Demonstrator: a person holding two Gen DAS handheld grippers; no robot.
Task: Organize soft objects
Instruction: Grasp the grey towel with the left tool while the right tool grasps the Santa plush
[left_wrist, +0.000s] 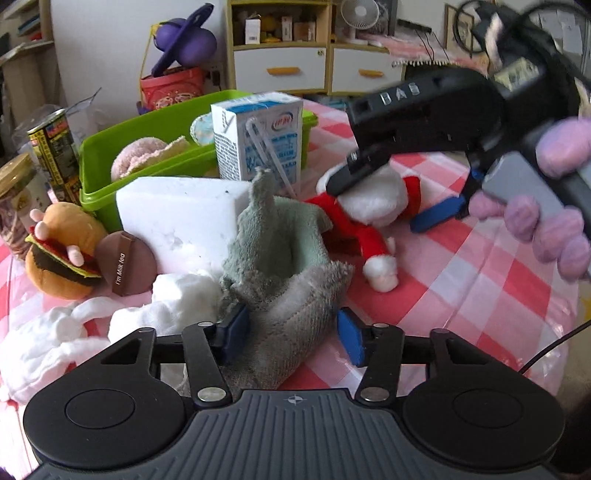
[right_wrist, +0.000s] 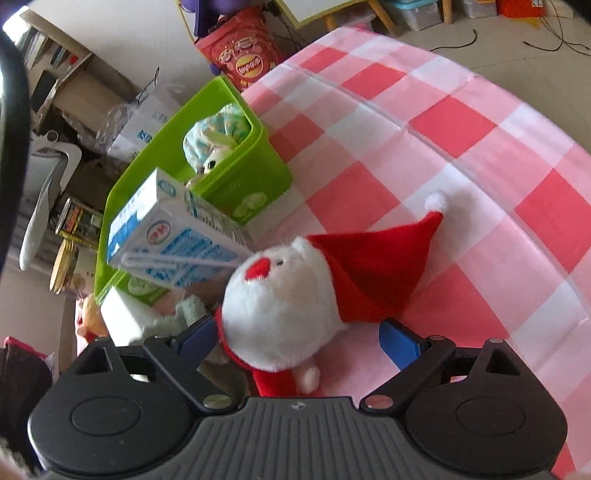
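Observation:
A grey-green towel (left_wrist: 284, 266) stands crumpled between the fingers of my left gripper (left_wrist: 291, 332), which is open around it. A Santa plush (right_wrist: 295, 295) lies on the checked cloth; my right gripper (right_wrist: 306, 339) is open around its head and body. The right gripper also shows in the left wrist view (left_wrist: 391, 192), over the Santa plush (left_wrist: 369, 218). The green bin (left_wrist: 147, 155) holds a pink soft item (left_wrist: 136, 158) and a patterned soft toy (right_wrist: 221, 136).
A milk carton (left_wrist: 258, 136) stands before the bin, beside a white foam block (left_wrist: 177, 218). A burger plush (left_wrist: 62, 251), a brown round puff (left_wrist: 125, 264) and white cotton (left_wrist: 74, 332) lie at left. A can (left_wrist: 55, 155) and a jar (left_wrist: 18, 192) stand far left.

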